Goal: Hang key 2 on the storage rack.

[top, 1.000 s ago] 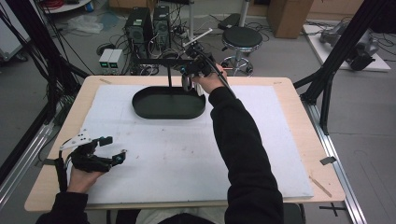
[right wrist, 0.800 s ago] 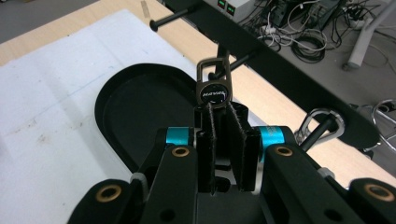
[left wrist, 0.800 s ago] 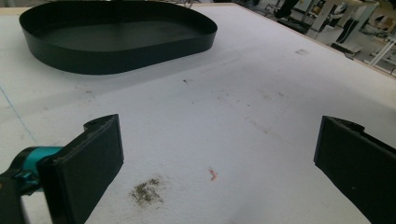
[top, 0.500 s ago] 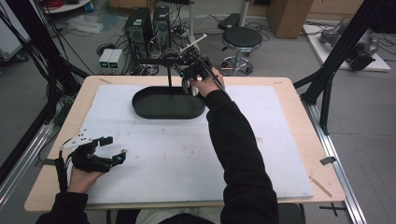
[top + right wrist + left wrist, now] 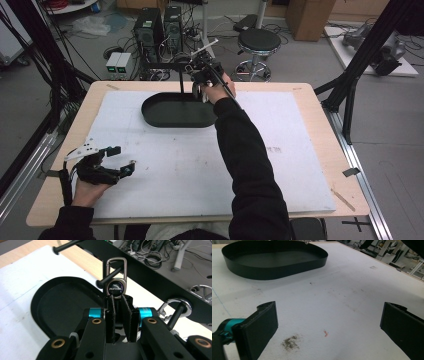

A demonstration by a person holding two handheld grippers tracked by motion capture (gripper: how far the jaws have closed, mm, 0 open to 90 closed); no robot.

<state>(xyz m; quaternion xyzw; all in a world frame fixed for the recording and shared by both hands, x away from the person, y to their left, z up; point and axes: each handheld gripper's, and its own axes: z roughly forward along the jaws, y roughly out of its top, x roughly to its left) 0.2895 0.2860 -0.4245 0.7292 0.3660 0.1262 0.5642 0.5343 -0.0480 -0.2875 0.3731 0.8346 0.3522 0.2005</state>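
white matting covers the surface (image 5: 190, 165), with a black oval tray (image 5: 177, 112) at its far side. right tongs (image 5: 117, 301) are clenched on a keyring (image 5: 115, 287) whose carabiner hangs on 1 rack peg (image 5: 110, 275) above the tray; left tongs (image 5: 124, 160) rest released near the front-left corner.

This looks like a lab or workshop; two computer towers (image 5: 160, 32) stand on the grey floor among tangled cables (image 5: 192, 37); a round stool (image 5: 257, 42) and cardboard boxes (image 5: 307, 17) sit behind the table (image 5: 320, 130); black frame poles (image 5: 365, 55) stand around it.
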